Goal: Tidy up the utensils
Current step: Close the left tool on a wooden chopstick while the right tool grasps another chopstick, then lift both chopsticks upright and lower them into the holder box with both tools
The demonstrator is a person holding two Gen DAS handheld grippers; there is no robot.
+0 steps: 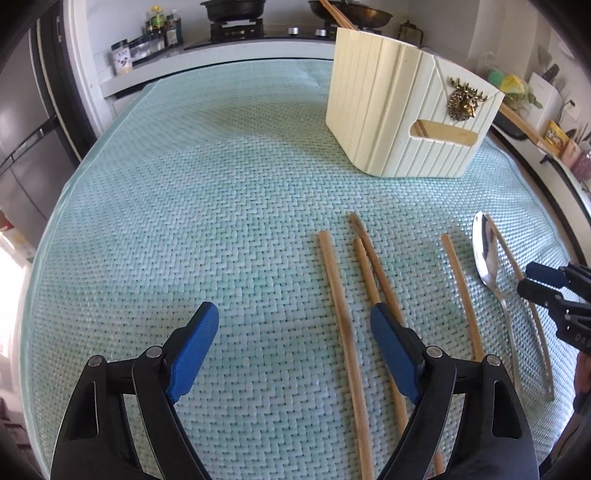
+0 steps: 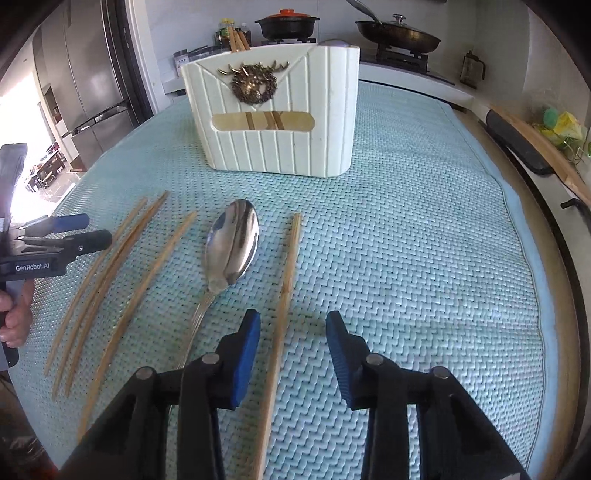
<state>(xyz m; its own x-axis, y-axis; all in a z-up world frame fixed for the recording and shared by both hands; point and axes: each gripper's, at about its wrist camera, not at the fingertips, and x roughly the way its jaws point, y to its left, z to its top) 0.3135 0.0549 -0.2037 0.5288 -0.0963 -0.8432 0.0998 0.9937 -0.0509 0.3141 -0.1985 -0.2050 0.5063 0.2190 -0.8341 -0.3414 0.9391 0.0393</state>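
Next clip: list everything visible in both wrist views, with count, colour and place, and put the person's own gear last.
chopsticks: five loose, light wood, lying on the mat; four left of the spoon, one right of it
chopsticks in holder: a few, wood, tips sticking out of its top
spoon: one, shiny metal, on the mat among the chopsticks
utensil holder: one, cream with a gold stag ornament, upright at the mat's far side
mat: one, pale blue-green woven, covering the table
pans: two, dark, on the stove behind
fridge: one, steel grey, far left
left hand-held gripper: one, black with blue pads, open
right hand-held gripper: one, same colours, open over the rightmost chopstick
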